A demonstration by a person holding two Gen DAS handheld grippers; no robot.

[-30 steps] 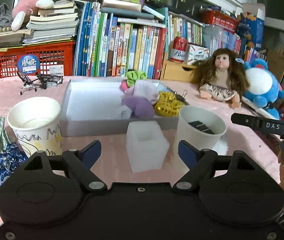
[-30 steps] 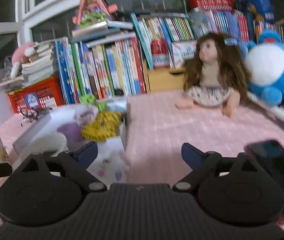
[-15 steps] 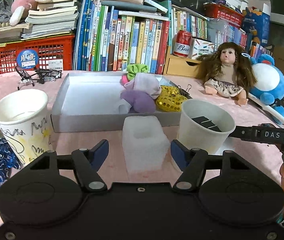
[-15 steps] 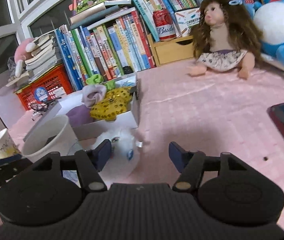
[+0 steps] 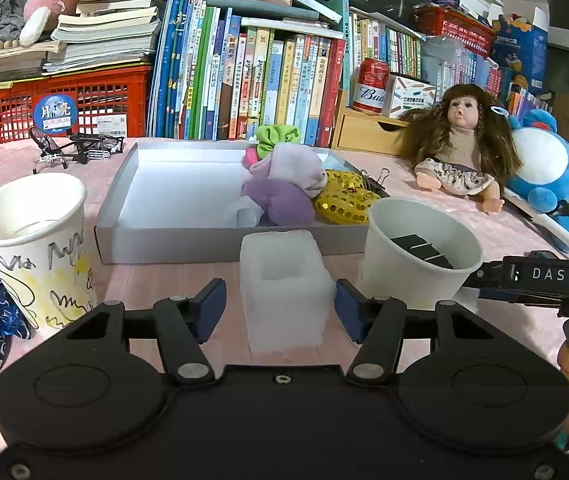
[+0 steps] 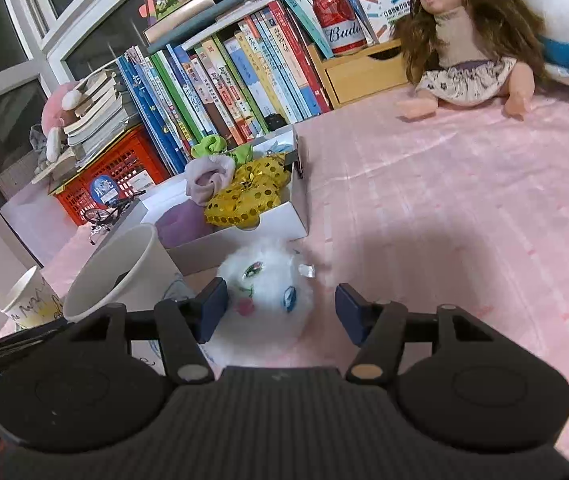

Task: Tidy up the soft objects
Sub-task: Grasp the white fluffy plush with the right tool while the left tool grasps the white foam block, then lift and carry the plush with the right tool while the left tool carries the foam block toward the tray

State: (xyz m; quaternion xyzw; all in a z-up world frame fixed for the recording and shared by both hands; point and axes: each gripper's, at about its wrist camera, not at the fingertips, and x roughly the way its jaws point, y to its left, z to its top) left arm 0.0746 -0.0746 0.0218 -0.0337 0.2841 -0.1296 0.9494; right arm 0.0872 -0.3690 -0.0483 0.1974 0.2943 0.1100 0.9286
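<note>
Two pairs of blue-padded fingers, both spread wide. My left gripper (image 5: 276,308) brackets a white foam block (image 5: 284,288) that stands on the pink tablecloth (image 5: 156,280); the right pad sits just at the block's side, the left pad stands clear of it. My right gripper (image 6: 280,308) straddles a fluffy white plush toy (image 6: 266,300) with painted eyes, its left pad against the fur, its right pad apart from it.

Just beyond both lies the grey tray (image 5: 172,236), holding a lilac cloth bundle (image 5: 284,184), a gold sequined piece (image 5: 344,198) and a green scrunchie (image 5: 276,138) at its right end. A white paper cup (image 5: 416,256) with black clips inside stands right of the block, and a scribbled paper cup (image 5: 32,240) stands to the left. Farther back sit a doll (image 5: 460,144), a blue plush (image 5: 544,168) and a row of books (image 5: 252,80).
</note>
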